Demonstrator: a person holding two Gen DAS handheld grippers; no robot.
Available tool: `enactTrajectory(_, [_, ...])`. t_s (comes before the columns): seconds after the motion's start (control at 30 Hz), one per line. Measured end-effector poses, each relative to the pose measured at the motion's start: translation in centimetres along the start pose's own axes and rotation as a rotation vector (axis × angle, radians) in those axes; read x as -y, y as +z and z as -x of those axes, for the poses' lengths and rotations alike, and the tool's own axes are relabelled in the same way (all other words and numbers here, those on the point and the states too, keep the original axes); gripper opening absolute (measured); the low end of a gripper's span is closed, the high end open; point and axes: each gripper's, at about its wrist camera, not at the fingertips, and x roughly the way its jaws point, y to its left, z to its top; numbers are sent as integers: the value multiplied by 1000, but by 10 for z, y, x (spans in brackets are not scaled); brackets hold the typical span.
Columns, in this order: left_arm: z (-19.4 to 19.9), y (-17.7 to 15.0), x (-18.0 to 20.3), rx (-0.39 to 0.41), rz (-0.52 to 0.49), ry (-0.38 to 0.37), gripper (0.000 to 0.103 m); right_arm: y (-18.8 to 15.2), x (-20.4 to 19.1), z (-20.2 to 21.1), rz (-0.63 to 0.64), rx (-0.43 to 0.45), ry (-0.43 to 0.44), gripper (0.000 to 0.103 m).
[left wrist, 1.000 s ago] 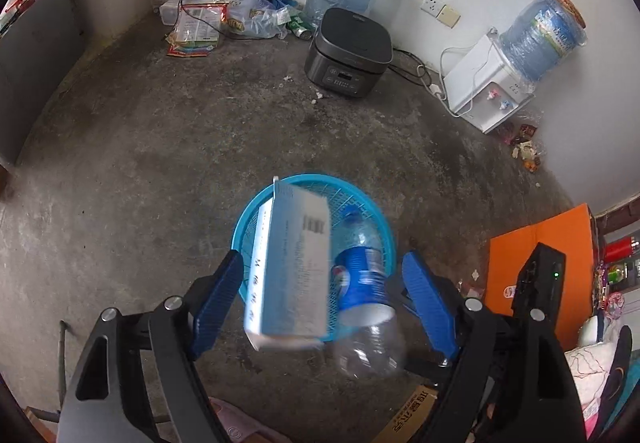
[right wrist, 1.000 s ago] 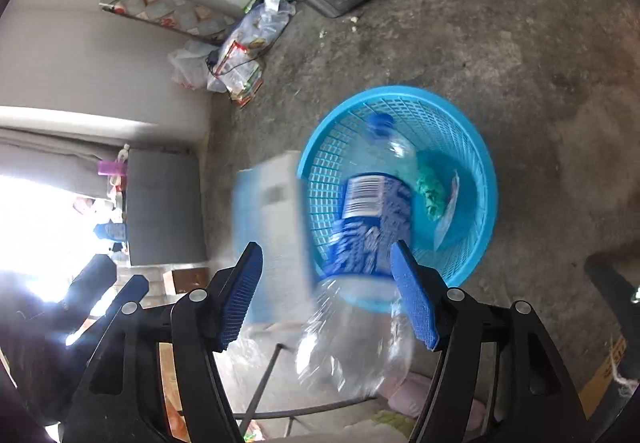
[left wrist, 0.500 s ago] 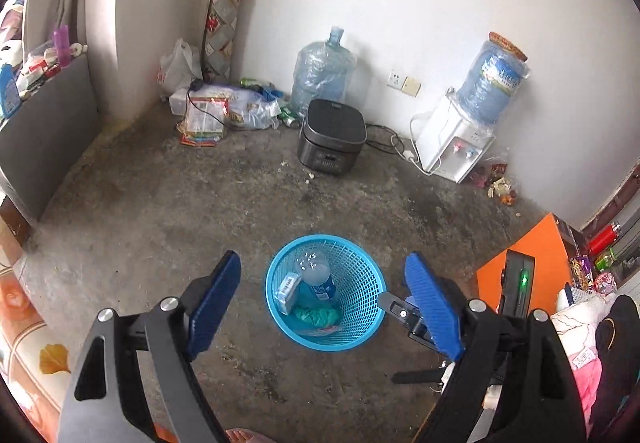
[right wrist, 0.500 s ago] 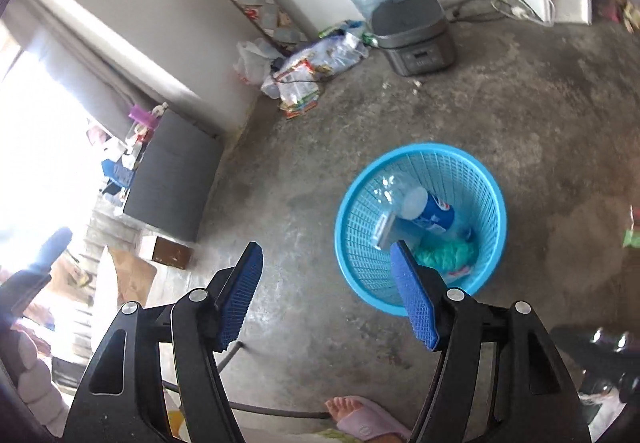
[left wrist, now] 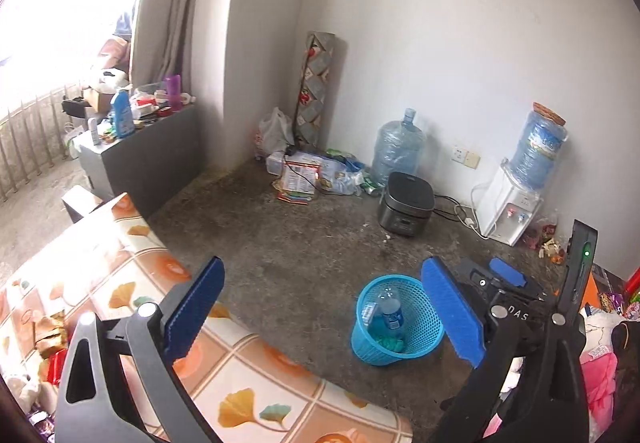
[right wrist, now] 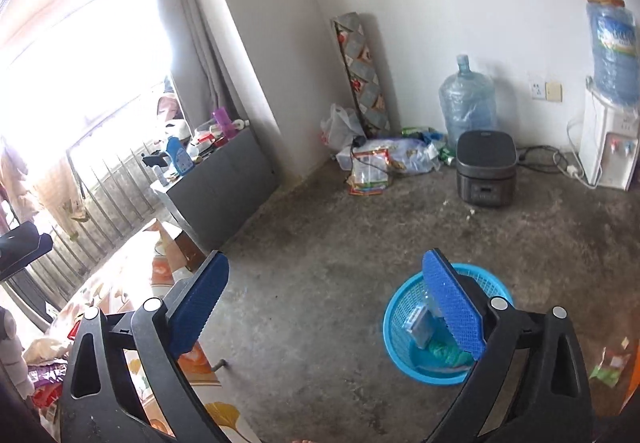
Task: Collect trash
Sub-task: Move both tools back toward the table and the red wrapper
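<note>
Left gripper (left wrist: 320,317): its jaws are opening to nearly full width; nothing is between them.
Right gripper (right wrist: 326,309): its jaws are opening wide too, and they are empty.
Basket (left wrist: 416,347): blue, stands on the concrete floor (left wrist: 288,251), below and ahead of both grippers, toward the right side in each view.
Trash inside: a plastic bottle (left wrist: 390,313), a small box (left wrist: 369,311) and something green (left wrist: 390,343) at the bottom.
Bottle axis: nearly upright, cap pointing up, leaning on the basket wall.
Remaining trash: wrappers (right wrist: 610,361) on the floor right of the basket, nearer to the right gripper I think.
Worktop (left wrist: 248,375): the patterned cloth lies below the left gripper.
</note>
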Motion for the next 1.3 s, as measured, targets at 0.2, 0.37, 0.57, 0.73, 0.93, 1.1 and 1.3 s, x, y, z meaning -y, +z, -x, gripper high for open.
enactTrajectory(0.2, [56,-10,-31,84,74,82,97,-1,-26,11,95,72,1,95])
enactTrajectory(0.37, [91,-17,-53,134,138,139,97,0,-40,11,132,63,49,95])
enactTrajectory(0.57, [118,-24,-69,174,188,175,97,-1,-60,22,157,60,109,95])
enactTrajectory(0.73, [134,-32,-73,183,175,202,97,-4,-80,22,158,4,208,95])
enactTrajectory(0.93, [156,-44,-83,202,184,226,97,-11,-108,26,188,-37,293,95])
enactTrajectory(1.1, [170,-52,-92,215,198,246,97,-15,-126,28,196,-62,334,95])
enactTrajectory(1.3, [188,-65,-108,235,221,265,97,-22,-145,30,208,-90,369,95])
